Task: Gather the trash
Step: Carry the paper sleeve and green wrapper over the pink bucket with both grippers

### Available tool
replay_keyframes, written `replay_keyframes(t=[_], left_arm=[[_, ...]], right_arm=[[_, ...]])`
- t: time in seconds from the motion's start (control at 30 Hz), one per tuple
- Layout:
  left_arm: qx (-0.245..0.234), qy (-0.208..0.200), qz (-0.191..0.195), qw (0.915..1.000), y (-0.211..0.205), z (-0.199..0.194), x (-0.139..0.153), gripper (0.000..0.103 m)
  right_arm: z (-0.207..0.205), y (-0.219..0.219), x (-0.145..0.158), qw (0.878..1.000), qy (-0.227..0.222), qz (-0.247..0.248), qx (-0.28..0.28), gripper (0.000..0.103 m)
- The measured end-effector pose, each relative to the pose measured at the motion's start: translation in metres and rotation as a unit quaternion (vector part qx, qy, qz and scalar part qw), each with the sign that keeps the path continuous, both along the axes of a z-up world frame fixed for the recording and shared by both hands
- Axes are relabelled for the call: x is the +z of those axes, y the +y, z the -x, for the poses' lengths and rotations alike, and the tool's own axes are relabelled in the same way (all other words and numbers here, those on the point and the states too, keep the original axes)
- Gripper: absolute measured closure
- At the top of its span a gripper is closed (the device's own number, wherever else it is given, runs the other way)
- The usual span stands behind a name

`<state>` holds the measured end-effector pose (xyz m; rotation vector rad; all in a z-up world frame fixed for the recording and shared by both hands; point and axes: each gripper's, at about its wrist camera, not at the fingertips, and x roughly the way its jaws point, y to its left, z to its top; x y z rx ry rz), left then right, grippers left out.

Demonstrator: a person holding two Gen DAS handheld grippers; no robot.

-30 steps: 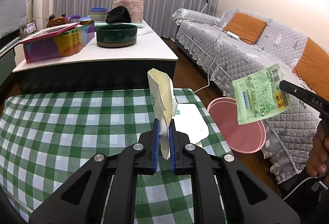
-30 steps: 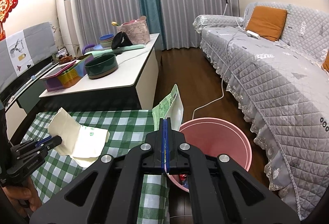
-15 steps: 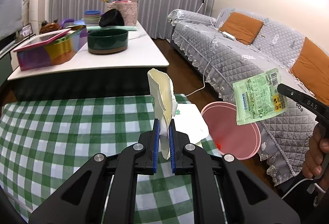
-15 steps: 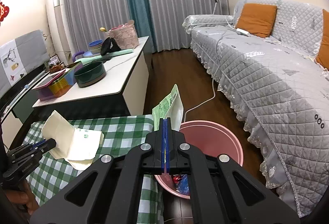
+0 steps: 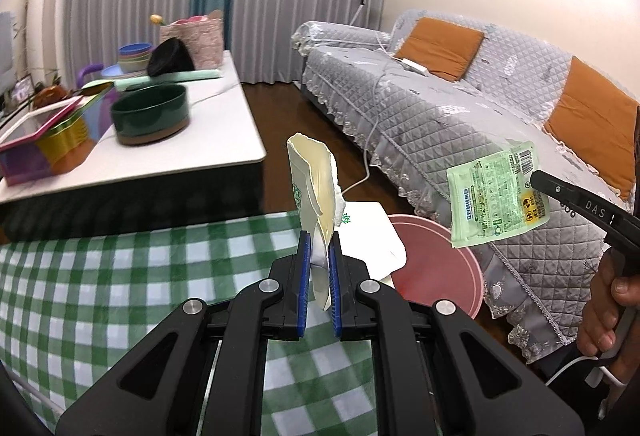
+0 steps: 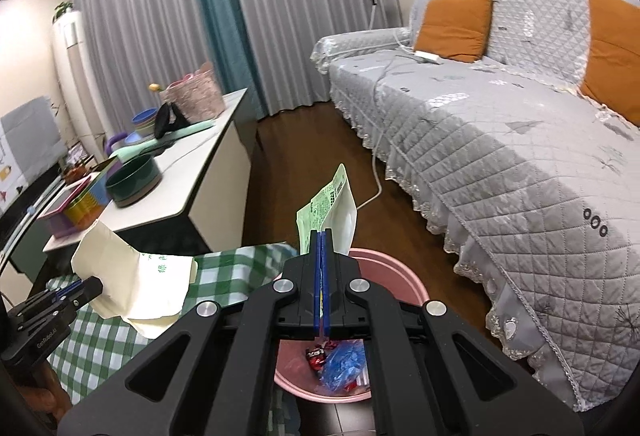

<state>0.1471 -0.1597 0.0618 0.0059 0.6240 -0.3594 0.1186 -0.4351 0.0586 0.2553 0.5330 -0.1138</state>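
Trash is held in both grippers above the table's right edge. A cream paper bag (image 5: 316,180) is clamped between the narrow blue pads of the left gripper (image 5: 318,268), standing upright, its lower part draped over the checked cloth (image 5: 120,276). A green wrapper (image 6: 328,212) is pinched flat in the fully closed right gripper (image 6: 322,268), raised over the pink bin (image 6: 404,284), which stands on the floor just beside the cloth's edge and close to the sofa's (image 6: 520,164) lace skirt. Open floor is seen between the white table (image 5: 160,140) and the sofa, crossed by a white cable (image 6: 376,172). Inside the bin, a blue bag (image 6: 344,364) and red wrappers are made out; the rest is hidden behind the gripper body. The bin's near rim is cut off in the left view by the bag. The print on the wrapper cannot be read. The person's right hand (image 5: 604,308) is cut off at the frame's edge.
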Motion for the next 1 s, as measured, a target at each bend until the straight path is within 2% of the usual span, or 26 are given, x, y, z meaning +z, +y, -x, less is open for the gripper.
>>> replay_keyframes(t=[0.47,1.0], left_arm=[[-0.042,0.013,-0.022,0.9988,-0.063,-0.035,-0.011,0.094],[-0.066,0.037,-0.038,0.9964,-0.102,-0.063,-0.036,0.094]], right_arm=[[-0.022,-0.012,-0.012,1.0,0.012,0.007,-0.017,0.102],[-0.039,-0.021,-0.028,0.999,0.034,-0.002,-0.029,0.102]])
